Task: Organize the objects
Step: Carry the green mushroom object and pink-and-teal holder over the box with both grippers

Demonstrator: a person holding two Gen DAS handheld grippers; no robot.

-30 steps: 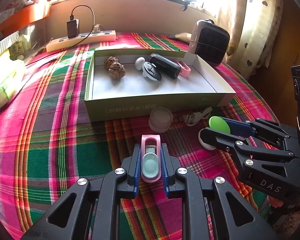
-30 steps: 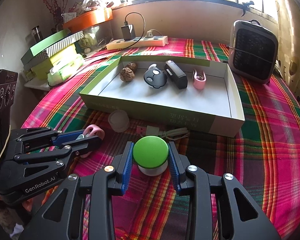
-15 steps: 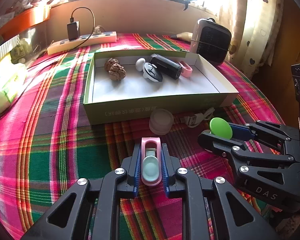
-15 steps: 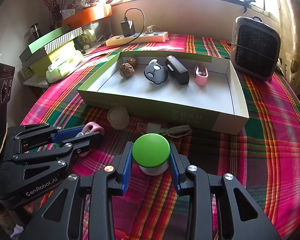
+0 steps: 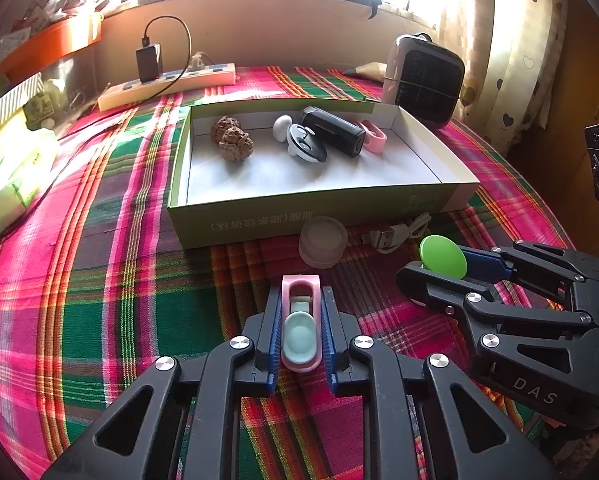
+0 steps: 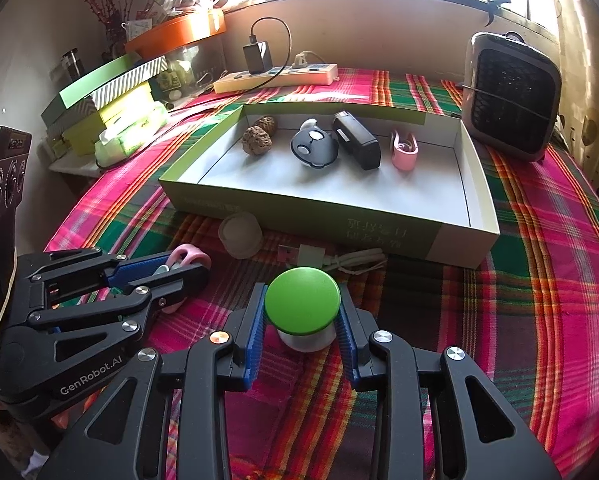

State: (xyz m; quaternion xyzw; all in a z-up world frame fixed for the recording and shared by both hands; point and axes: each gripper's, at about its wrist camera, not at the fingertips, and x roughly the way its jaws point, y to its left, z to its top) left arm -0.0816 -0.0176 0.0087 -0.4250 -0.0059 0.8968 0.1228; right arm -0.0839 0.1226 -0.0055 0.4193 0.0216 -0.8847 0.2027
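In my left hand, the left gripper [image 5: 301, 322] is clamped on the pink clip [image 5: 301, 320] — blue pads pressed on both long sides, the clip's long axis running straight out along the fingers, its looped end poking past the tips toward the box [image 5: 319, 210]. The clip sits low over the plaid tablecloth [image 5: 119, 280]; whether it is lifted clear or touching I cannot tell. Ahead of it and slightly right, a small translucent jar [image 5: 323, 240] stands just in front of the box's near wall, with a white USB cable [image 5: 395, 232] beside it. Further right, my right gripper [image 6: 301, 316] is closed on the green-topped button [image 6: 301, 300], the pads gripping its white base under the green cap. Both held things lie on the near side of the box's near wall, so the coming move, as I judge it, is forward and over that wall. The left gripper faces the box's middle, the right its right half, where the white floor is bare in front of a second pink clip [image 6: 403, 150]; the walnuts [image 6: 257, 140], earbud case [image 6: 313, 148] and black device [image 6: 357, 142] line the back.
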